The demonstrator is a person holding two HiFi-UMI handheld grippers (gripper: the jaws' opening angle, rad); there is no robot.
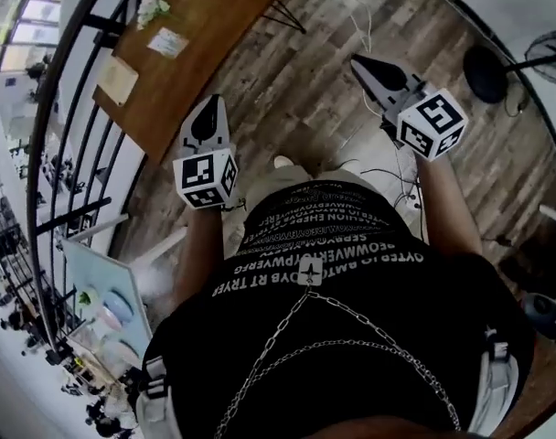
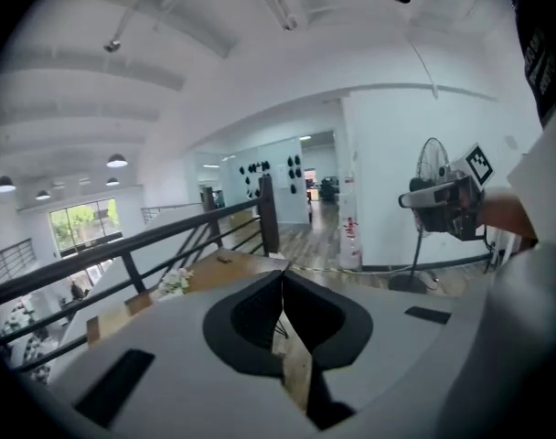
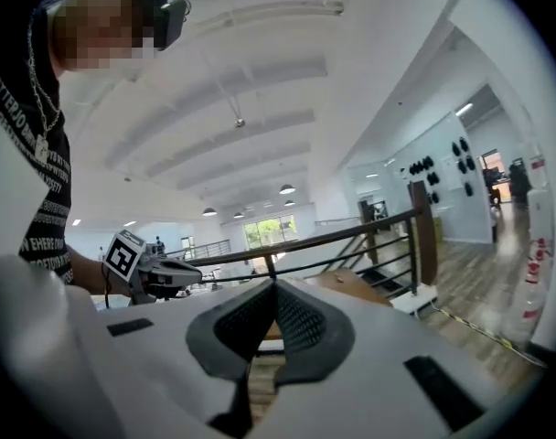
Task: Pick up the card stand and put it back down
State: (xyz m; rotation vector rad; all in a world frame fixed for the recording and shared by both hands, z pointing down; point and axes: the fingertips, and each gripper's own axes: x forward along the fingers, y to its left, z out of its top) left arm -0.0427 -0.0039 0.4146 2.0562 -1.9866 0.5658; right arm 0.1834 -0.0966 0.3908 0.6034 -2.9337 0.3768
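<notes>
One small pale item toward 11 o'clock in the head view looks to be the card stand (image 1: 168,41), though it is too small to be sure. It rests on the wooden bench (image 1: 219,26). A sprig of white flowers (image 1: 154,4) sits near it at its 11 o'clock. A light wooden board (image 1: 118,80) lies at its 7 o'clock, close to the black railing (image 1: 72,167).

Both tools are well apart from the stand, held over the plank floor (image 1: 305,90) in front of the person's body. The left hand-held gripper (image 1: 210,108) has its jaws pressed together with nothing between them. The right hand-held gripper (image 1: 365,67) is likewise closed and empty. I judge the pick-up not yet begun.

Several things could go wrong from here:
- Reaching in with the jaws unparted would shove the light stand instead of taking it.
- A wide approach could brush the flowers.
- A cable (image 1: 362,26) trails across the floor at 12 o'clock and could catch a foot on the way over.
</notes>
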